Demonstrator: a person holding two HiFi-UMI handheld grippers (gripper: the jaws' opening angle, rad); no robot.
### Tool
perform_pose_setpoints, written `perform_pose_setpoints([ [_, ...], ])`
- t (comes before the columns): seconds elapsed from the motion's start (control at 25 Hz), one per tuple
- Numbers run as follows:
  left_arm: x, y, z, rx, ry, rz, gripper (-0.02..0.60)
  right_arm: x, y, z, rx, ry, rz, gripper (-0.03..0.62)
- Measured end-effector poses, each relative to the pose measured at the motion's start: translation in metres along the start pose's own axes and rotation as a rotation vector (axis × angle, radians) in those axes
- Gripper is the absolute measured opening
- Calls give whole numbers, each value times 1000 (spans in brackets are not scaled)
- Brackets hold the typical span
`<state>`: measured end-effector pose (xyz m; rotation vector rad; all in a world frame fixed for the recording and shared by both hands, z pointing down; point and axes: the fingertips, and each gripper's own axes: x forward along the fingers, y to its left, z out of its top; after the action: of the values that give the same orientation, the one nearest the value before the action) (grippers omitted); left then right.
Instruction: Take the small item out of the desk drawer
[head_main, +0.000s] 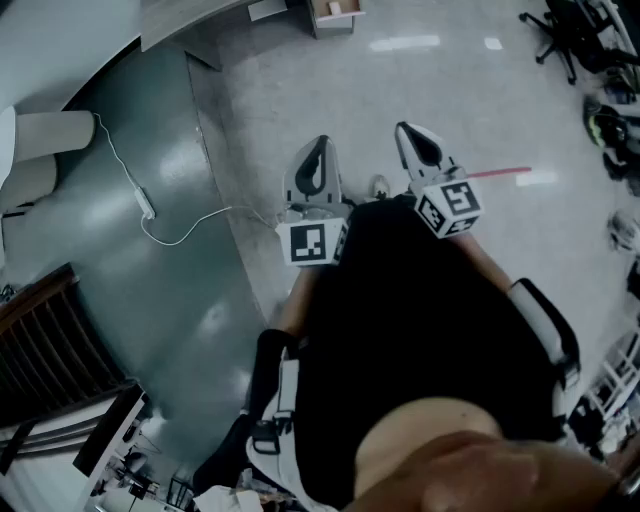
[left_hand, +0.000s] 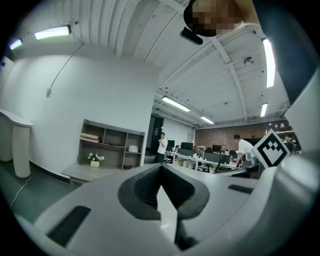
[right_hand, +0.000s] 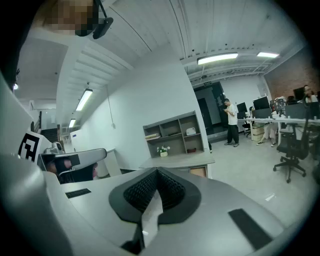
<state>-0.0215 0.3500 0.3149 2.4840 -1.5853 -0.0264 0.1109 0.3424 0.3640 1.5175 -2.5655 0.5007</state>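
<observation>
The small item cannot be made out in any view. The grey surface (right_hand: 176, 161) stands well ahead across the floor (head_main: 400, 90), with a shelf (right_hand: 175, 132) behind it and a pot of flowers (right_hand: 163, 151) on it. The left gripper (head_main: 313, 170) and right gripper (head_main: 420, 148) hover side by side before the person's body. The fingers of the 2 are pressed together, holding nothing.
</observation>
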Motion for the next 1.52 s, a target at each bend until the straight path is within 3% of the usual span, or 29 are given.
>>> perform_pose_setpoints([
  [0.56,-11,10,-1,-9,1,-16,-9,2,17,-2,25,-1,-1,-2],
  [1.52,-35,86,-6,-39,12,-118,-9,49,87,-16,-2,-5,-81,-2],
])
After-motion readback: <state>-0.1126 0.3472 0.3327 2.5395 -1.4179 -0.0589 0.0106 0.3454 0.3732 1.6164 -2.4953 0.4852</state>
